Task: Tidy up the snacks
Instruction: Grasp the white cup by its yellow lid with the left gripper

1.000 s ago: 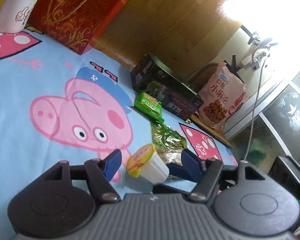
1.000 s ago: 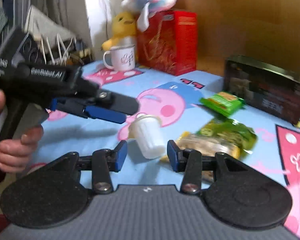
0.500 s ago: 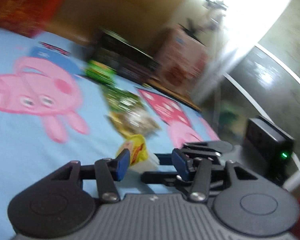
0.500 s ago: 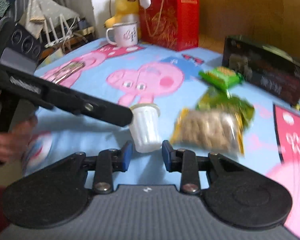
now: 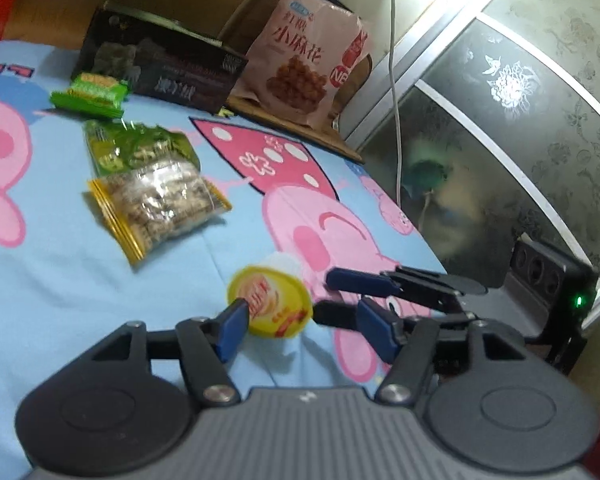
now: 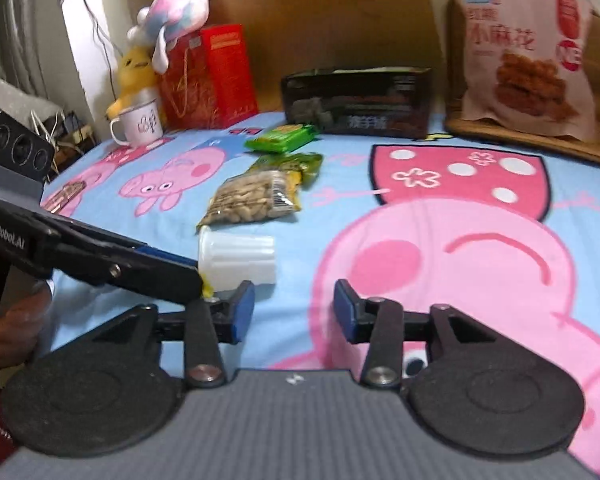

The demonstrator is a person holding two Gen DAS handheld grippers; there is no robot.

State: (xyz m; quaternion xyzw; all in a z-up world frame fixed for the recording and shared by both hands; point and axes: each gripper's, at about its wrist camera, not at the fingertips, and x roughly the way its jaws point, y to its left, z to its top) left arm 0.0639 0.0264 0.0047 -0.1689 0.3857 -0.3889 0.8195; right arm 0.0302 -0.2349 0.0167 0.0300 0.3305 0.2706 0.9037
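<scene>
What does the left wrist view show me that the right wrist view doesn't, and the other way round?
Only the left wrist view shows the jelly cup's yellow foil lid and the patterned glass door.

Only the right wrist view shows the mug, the red gift bag, the plush toys and the person's hand on the left claw's handle.

Both show the jelly cup lying on its side, the peanut bag, the green packets, the black box and the pink snack bag.
</scene>
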